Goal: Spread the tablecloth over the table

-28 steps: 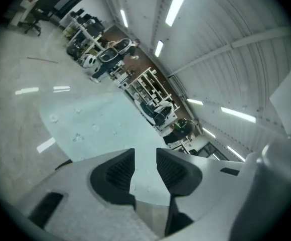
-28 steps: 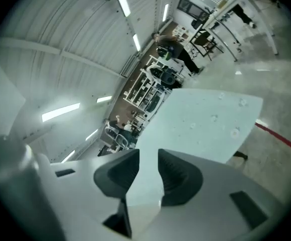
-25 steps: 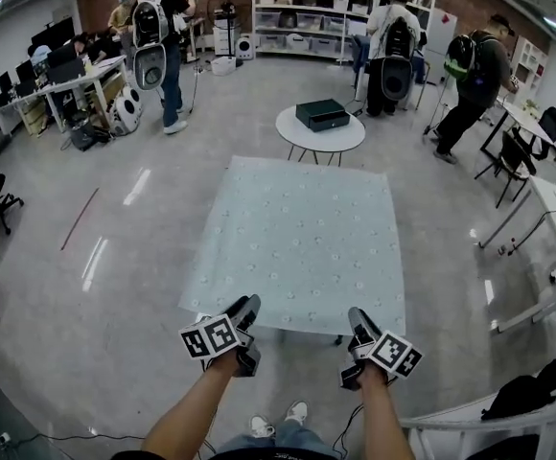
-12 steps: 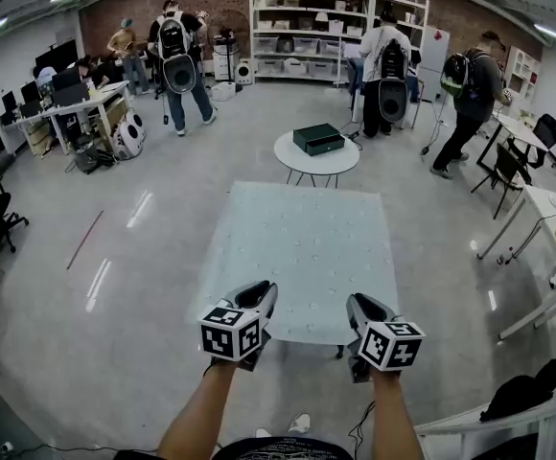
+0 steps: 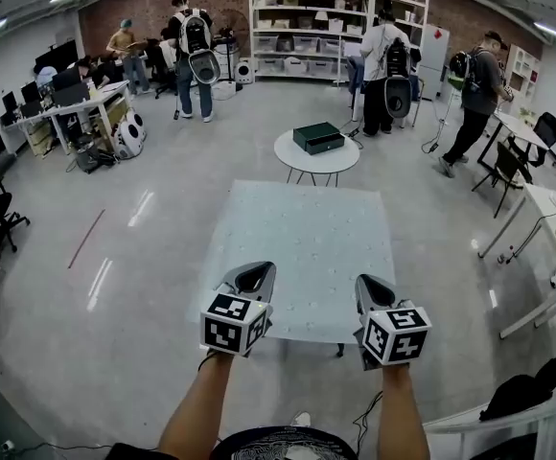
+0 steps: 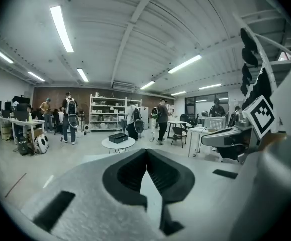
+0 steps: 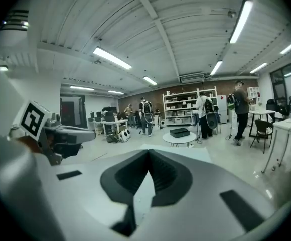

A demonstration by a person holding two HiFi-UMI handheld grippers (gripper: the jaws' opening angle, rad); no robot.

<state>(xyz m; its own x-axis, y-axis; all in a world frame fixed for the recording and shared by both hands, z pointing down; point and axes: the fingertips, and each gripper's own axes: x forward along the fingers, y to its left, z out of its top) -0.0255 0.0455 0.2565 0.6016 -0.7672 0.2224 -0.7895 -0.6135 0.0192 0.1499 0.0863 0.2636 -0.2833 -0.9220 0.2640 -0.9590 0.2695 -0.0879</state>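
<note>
The pale patterned tablecloth (image 5: 302,247) lies flat over the rectangular table, and its near edge hangs just in front of me. My left gripper (image 5: 256,274) is held up above the cloth's near left corner, and my right gripper (image 5: 372,286) above the near right corner. Neither touches the cloth. In the left gripper view the left gripper (image 6: 146,149) has its jaws met at the tips with nothing between them. The right gripper (image 7: 149,151) looks the same in its own view, with the tablecloth (image 7: 178,150) stretching away beyond it.
A round white table (image 5: 302,153) carrying a black box (image 5: 317,138) stands just past the far edge. Several people with backpacks stand at the shelves (image 5: 326,17) behind. Desks (image 5: 546,209) and chairs line the right side, and more desks (image 5: 67,89) stand at the left.
Both grippers have risen from the cloth's near edge and rolled upright, so their marker cubes now face me. Their jaws have closed. The cloth stays flat on the table.
</note>
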